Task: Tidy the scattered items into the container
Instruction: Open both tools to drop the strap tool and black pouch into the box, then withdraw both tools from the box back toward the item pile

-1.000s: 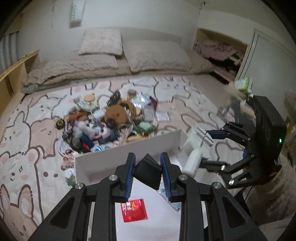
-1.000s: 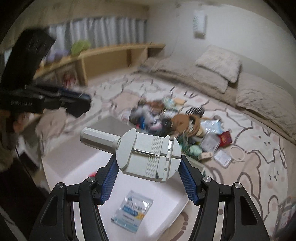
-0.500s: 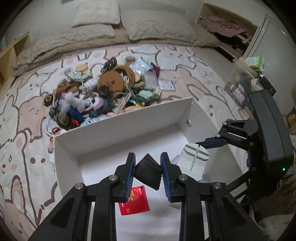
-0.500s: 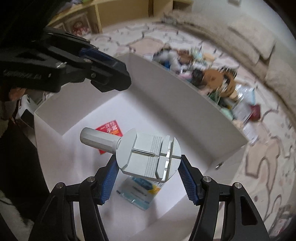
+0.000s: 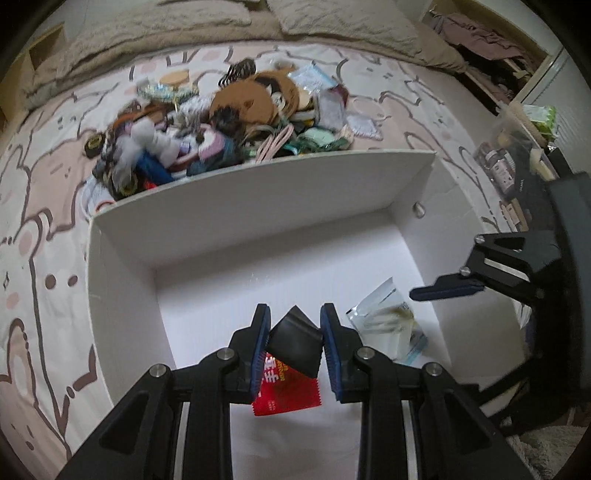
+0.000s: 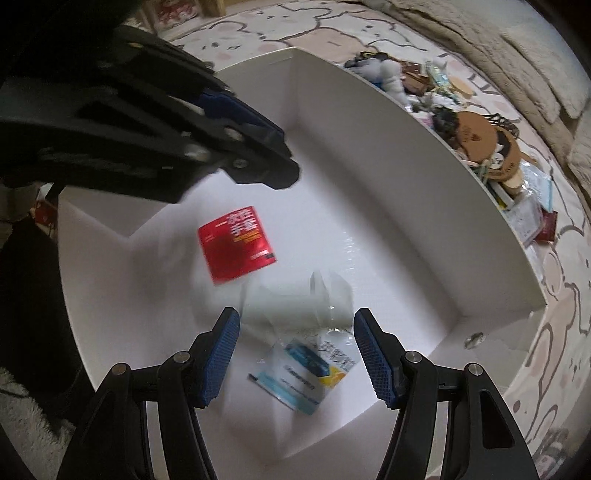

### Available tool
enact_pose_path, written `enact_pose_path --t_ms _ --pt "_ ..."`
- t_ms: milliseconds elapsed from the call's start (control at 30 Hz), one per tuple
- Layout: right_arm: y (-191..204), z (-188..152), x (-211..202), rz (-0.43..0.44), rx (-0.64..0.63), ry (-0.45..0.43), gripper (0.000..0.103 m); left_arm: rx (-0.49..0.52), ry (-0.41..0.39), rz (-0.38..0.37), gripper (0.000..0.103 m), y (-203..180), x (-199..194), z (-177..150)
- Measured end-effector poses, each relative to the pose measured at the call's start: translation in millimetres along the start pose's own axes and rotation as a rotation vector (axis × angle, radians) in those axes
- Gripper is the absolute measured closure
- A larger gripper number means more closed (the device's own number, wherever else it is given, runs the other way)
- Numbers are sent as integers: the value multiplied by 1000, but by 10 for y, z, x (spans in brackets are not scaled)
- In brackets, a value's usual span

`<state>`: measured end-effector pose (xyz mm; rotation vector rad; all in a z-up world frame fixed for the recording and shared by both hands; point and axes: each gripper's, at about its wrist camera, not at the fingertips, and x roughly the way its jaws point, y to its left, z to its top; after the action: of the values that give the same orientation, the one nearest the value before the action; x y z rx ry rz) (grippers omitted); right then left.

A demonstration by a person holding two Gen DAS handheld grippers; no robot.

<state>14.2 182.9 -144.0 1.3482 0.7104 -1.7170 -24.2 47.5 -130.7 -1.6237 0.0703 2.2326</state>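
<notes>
White container — an open box on a cartoon-print bedspread, filling the middle of both wrist views.

On its white floor:
- Red packet with white lettering.
- Clear bag with a blue-and-yellow label.

From the left wrist, red packet at six o'clock, partly hidden under the gripper. Clear bag toward four o'clock.

Beyond the far wall, at twelve o'clock, a heap of scattered items just beside the outside of the box: brown round pieces, a dark comb, soft toys, small packets. Further off, beige pillows along the top edge.

Left gripper above the box interior, pointing steeply down. Jaws narrow, clamped on a black wedge-shaped piece tilted between the blue pads.

Right gripper likewise over the box, jaws moderately wide. Between and just past the fingertips, a pale smeared shape — too blurred to identify, or to tell whether the pads press on it.

From the right wrist, left gripper at ten o'clock. From the left wrist, right gripper at three o'clock.
</notes>
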Motion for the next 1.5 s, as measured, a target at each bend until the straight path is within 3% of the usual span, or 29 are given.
enact_pose_path --t_ms 567,1000,1067,1100,1133,1267,1500 --pt "-58 -264 -74 101 64 -11 38 4 113 -52 75 -144 327 70" --pt "-210 -364 -211 115 133 -87 38 -36 127 -131 75 -302 419 247" --pt "-220 -370 -207 119 139 -88 38 -66 105 -147 64 -294 389 290" --pt "-223 -371 -206 121 141 -90 38 -77 89 -145 34 -289 364 307" --pt "-224 -369 -206 123 144 -92 38 -94 62 -136 13 -268 322 327" --pt "-216 -366 -224 132 153 -105 38 -135 -4 -135 11 -186 182 397" --pt "-225 -369 -248 140 184 -134 38 -115 -22 -118 9 -176 145 402"
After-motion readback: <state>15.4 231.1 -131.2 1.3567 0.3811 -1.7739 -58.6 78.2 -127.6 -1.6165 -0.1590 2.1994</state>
